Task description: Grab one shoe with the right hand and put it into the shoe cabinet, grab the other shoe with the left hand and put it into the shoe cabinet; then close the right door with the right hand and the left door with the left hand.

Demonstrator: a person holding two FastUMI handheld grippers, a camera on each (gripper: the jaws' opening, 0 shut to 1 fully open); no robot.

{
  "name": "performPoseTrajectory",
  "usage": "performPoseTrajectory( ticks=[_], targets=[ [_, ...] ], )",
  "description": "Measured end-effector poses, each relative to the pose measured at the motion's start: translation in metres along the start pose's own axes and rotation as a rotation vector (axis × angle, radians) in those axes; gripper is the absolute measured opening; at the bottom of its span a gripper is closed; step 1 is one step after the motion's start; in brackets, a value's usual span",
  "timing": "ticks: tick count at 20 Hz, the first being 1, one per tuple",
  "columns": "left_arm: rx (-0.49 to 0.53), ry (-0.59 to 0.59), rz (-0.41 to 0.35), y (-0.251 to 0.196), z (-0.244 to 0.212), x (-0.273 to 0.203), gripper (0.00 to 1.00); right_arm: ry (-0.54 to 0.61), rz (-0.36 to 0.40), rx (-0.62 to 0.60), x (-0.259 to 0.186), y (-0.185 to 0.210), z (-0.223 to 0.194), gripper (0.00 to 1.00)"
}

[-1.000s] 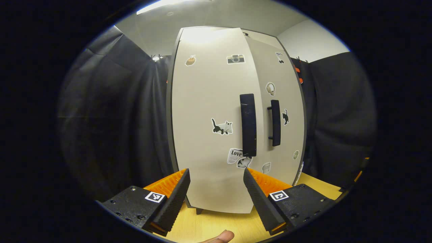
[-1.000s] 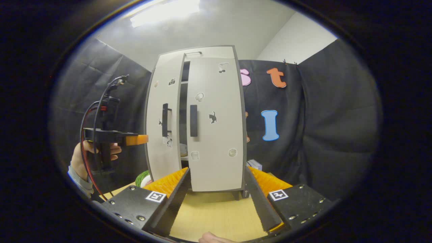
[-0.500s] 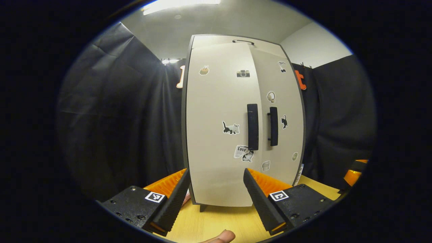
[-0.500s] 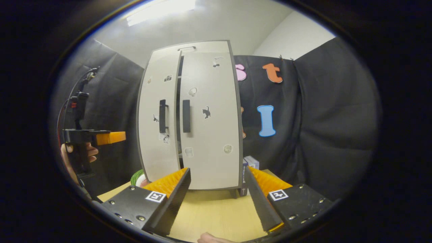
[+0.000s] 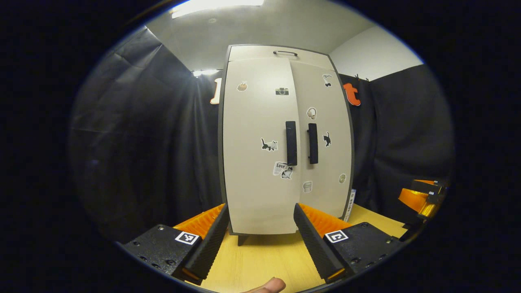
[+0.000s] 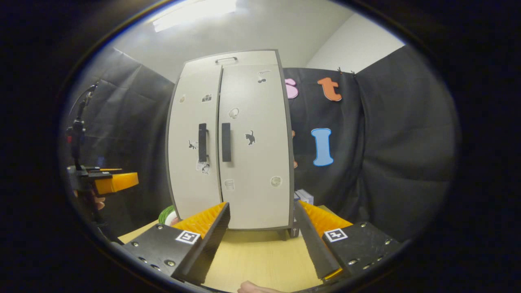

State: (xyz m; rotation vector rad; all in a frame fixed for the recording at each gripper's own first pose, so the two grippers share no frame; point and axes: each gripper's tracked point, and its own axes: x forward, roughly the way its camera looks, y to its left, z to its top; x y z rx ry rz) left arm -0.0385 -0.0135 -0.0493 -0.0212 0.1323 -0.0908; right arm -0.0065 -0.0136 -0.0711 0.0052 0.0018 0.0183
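A tall pale shoe cabinet (image 5: 285,134) (image 6: 232,142) stands on the wooden table, its two doors flush together, stickers scattered over them. Two dark vertical handles, the left door's (image 5: 291,142) (image 6: 202,142) and the right door's (image 5: 312,143) (image 6: 226,141), sit side by side at the middle seam. The shoes are hidden from sight. My left gripper (image 5: 260,240) is open, held back from the cabinet front with nothing between its fingers. My right gripper (image 6: 262,240) is open too, also apart from the cabinet. The left gripper (image 6: 110,181) also appears at the left edge of the right gripper view, and the right gripper (image 5: 423,195) at the right edge of the left gripper view.
The light wooden table (image 5: 264,260) (image 6: 260,256) runs in front of the cabinet. A green and white object (image 6: 169,215) lies by the cabinet's left foot, and a small box (image 6: 303,197) sits behind its right side. Black cloth walls surround the booth.
The left door swung from ajar to flush with the right door. Both grippers drew back from the cabinet, so it looks smaller now.
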Motion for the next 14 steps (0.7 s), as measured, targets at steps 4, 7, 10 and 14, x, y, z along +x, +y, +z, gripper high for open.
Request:
performPoseTrajectory(
  ticks=[4,7,10,14],
  targets=[
    [-0.015,0.005,-0.023,-0.003,-0.008,-0.012,0.97,-0.014,0.009,-0.003,-0.001,0.004,0.008,0.93],
    [-0.024,-0.003,-0.038,-0.01,-0.006,-0.017,0.97,-0.022,0.032,0.007,-0.003,0.011,0.011,0.95],
    [-0.002,-0.017,-0.041,-0.011,-0.001,-0.022,0.96,-0.023,0.04,0.015,-0.005,0.011,0.012,0.93],
    [-0.015,-0.039,-0.004,-0.002,0.006,-0.026,0.96,-0.027,0.05,0.022,-0.006,0.013,0.015,0.93]
  ],
)
